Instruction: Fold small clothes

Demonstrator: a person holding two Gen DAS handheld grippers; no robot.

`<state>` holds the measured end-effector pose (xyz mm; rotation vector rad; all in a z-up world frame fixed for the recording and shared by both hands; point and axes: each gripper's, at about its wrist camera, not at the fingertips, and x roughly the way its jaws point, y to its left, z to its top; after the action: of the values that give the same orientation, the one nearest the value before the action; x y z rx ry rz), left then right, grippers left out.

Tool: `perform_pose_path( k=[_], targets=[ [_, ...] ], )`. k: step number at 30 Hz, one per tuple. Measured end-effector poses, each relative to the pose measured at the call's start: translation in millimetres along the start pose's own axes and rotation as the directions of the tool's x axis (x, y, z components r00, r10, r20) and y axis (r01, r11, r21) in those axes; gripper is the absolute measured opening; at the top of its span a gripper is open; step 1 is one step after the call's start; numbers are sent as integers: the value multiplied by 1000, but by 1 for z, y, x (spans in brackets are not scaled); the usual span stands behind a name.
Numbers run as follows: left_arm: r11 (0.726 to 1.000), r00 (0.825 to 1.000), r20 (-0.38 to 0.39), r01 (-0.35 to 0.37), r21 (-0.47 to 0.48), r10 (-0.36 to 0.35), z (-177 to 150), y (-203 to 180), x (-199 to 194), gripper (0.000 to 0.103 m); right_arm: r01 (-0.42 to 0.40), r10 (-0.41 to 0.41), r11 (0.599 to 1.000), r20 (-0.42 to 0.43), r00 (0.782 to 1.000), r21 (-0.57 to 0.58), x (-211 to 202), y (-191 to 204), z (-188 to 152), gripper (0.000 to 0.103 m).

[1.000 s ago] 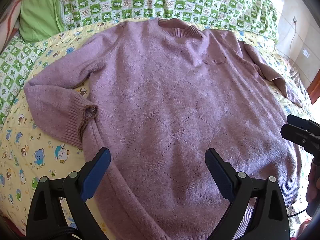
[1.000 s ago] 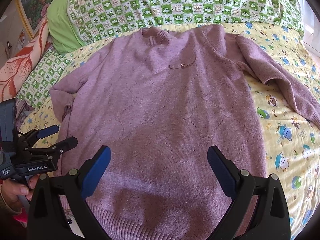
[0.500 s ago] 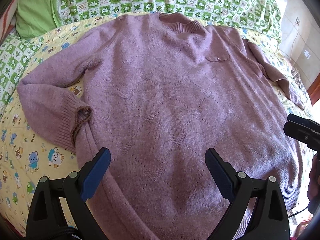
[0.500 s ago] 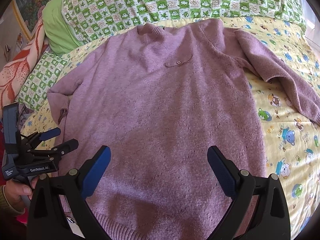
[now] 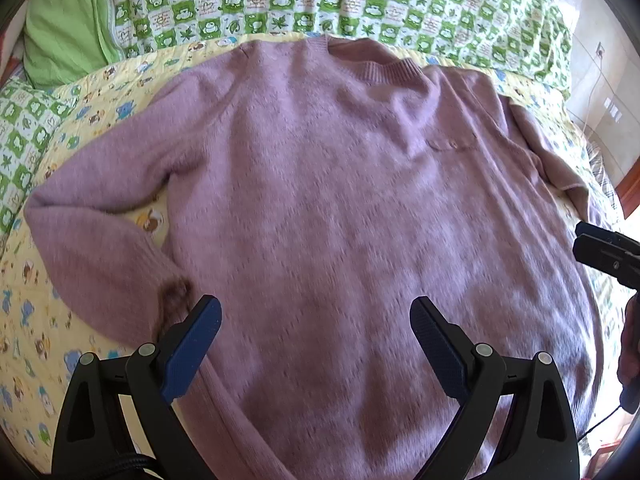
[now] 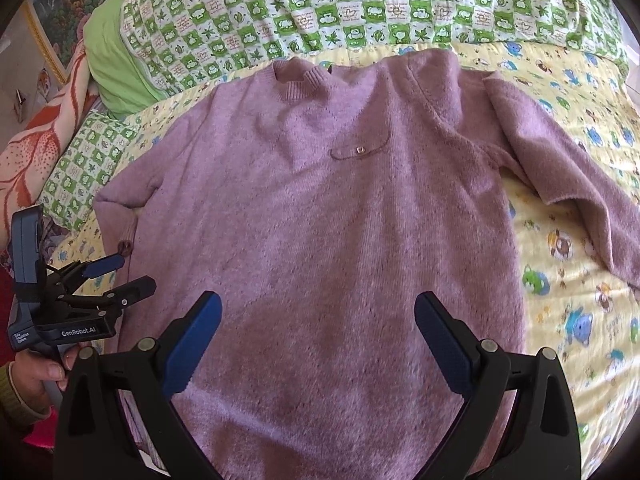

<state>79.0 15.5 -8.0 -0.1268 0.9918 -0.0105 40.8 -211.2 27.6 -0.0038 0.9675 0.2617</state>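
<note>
No containers in either view; the only holder-type detail is a small chest pocket flap w/ one button on the sweater front, lying shut & flat. Readable writing: "GenRobot.AI" in white on the black body of the left gripper, seen from the right wrist cam; a smaller white label below it is too small to read. Quilt squares carry tiny script, illegible. Task item: purple knit sweater, spread face-up on a yellow cartoon-print sheet, collar toward a green-and-white checked quilt at the far side. Sleeve on the left-gripper side is bent back so its cuff lies against the sweater's side edge; the other sleeve angles out over the sheet, clear of the body. Left gripper in its own cam: blue pads wide apart, nothing between them, poised above the lower body of the sweater, one pad near the cuff. Right gripper: jaws likewise spread wide, empty, over the lower middle of the sweater. A hand grips the left gripper's handle at the frame edge. Green pillow & an orange-patterned blanket sit at the far left corner.
</note>
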Motion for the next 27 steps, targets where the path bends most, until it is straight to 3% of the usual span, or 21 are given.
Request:
perform_pose_path(
  k=[3, 10, 23, 27],
  targets=[
    [1000, 999, -33, -29, 10, 29, 14, 4, 9, 96, 2, -2, 1000, 10, 1000, -10, 3, -4, 16, 97],
    [998, 998, -7, -56, 22, 56, 64, 14, 22, 96, 7, -6, 999, 27, 1000, -37, 16, -17, 58, 97],
    [994, 996, 62, -74, 81, 69, 209, 35, 64, 96, -23, 27, 998, 62, 998, -54, 61, -63, 171, 97],
    [996, 998, 43, -54, 69, 52, 245, 49, 87, 96, -21, 25, 997, 56, 998, -68, 81, -86, 218, 97]
  ],
)
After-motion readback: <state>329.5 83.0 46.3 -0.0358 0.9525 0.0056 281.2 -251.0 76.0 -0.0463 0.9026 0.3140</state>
